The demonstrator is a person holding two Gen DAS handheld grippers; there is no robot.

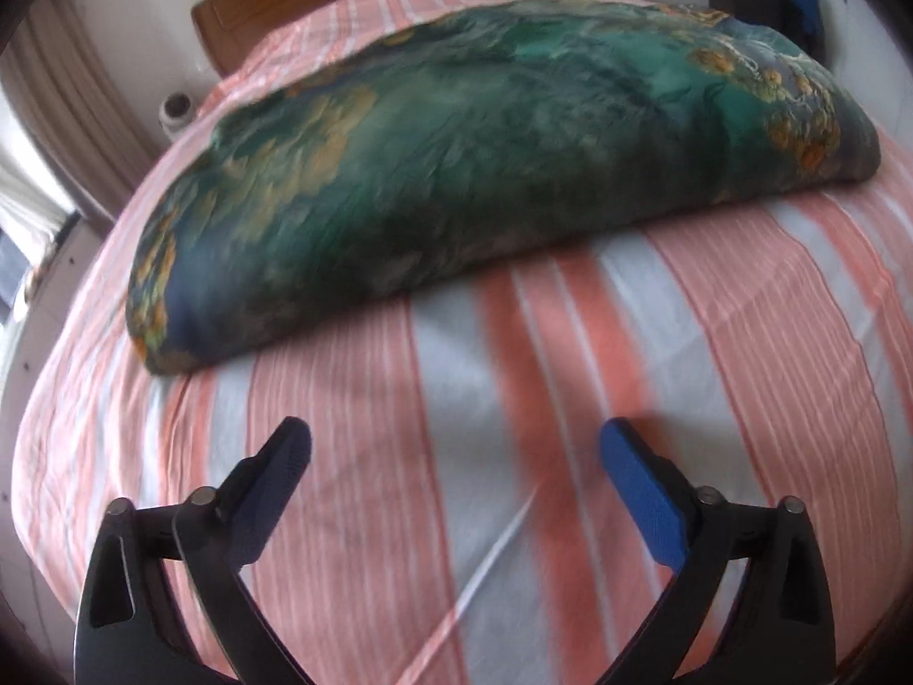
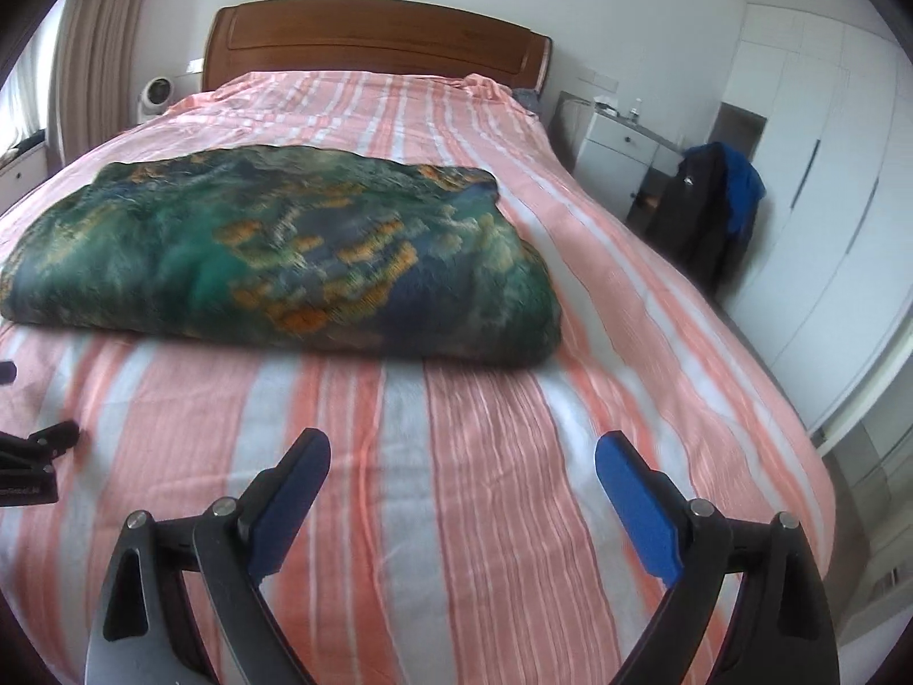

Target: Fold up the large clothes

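Note:
A large green and blue patterned cloth with orange flowers [image 1: 485, 171] lies folded into a thick flat bundle across the middle of the bed; it also shows in the right wrist view [image 2: 274, 251]. My left gripper [image 1: 455, 445] is open and empty, above the striped sheet a little short of the bundle's near edge. My right gripper [image 2: 462, 454] is open and empty too, above the sheet in front of the bundle's right half. Part of the left gripper [image 2: 34, 456] shows at the left edge of the right wrist view.
The bed has a pink and white striped sheet [image 2: 485, 514] and a wooden headboard [image 2: 371, 40]. A white nightstand [image 2: 622, 148] and dark clothes on a chair [image 2: 713, 200] stand at the right, by white wardrobes [image 2: 827, 171]. Curtains [image 2: 97, 45] hang at the left.

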